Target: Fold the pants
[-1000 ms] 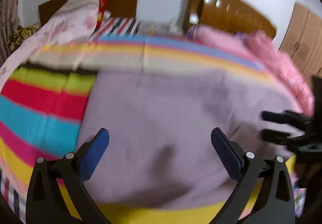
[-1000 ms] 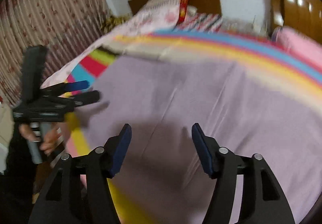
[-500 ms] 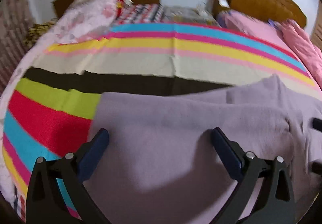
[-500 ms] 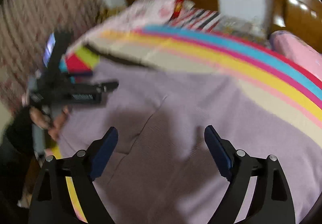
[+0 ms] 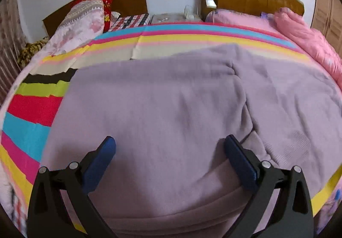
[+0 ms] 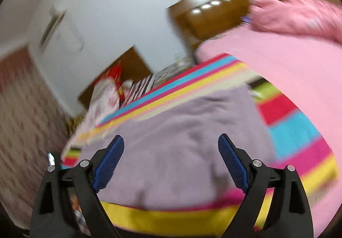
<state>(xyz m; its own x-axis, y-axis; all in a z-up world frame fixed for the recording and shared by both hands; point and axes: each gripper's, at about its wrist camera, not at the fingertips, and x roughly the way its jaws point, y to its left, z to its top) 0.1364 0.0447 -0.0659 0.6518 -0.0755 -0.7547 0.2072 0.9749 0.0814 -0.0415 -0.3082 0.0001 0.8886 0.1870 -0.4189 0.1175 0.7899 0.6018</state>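
A: Looking along the left gripper (image 5: 168, 148) first: its blue-padded jaws stand wide with nothing between them, hovering over the soft lilac knit pants (image 5: 171, 109). Those lie spread across the rainbow-striped bedsheet (image 5: 32, 109), with one layer lapped over another and a raised edge running down the right of the middle.

B: So a fold is in?

A: I'd judge one fold is made, since the cloth looks doubled there, but the bundle is broad and loose. Narrower folds and some smoothing seem left to do.

B: And the other view?

A: The right wrist view is tilted and smeared. The right gripper (image 6: 171, 152) has just been opening its jaws, and they now gape wide with no cloth between the pads. The lilac pants (image 6: 181, 131) sit beyond and below them on the striped sheet (image 6: 299, 135), with a pink quilt (image 6: 299, 56) off to the right and a glossy wooden headboard (image 6: 213, 13) behind.

B: Either gripper touching cloth?

A: Neither pinches it. I'd say the job is somewhere near its middle, with a fresh grip needed next
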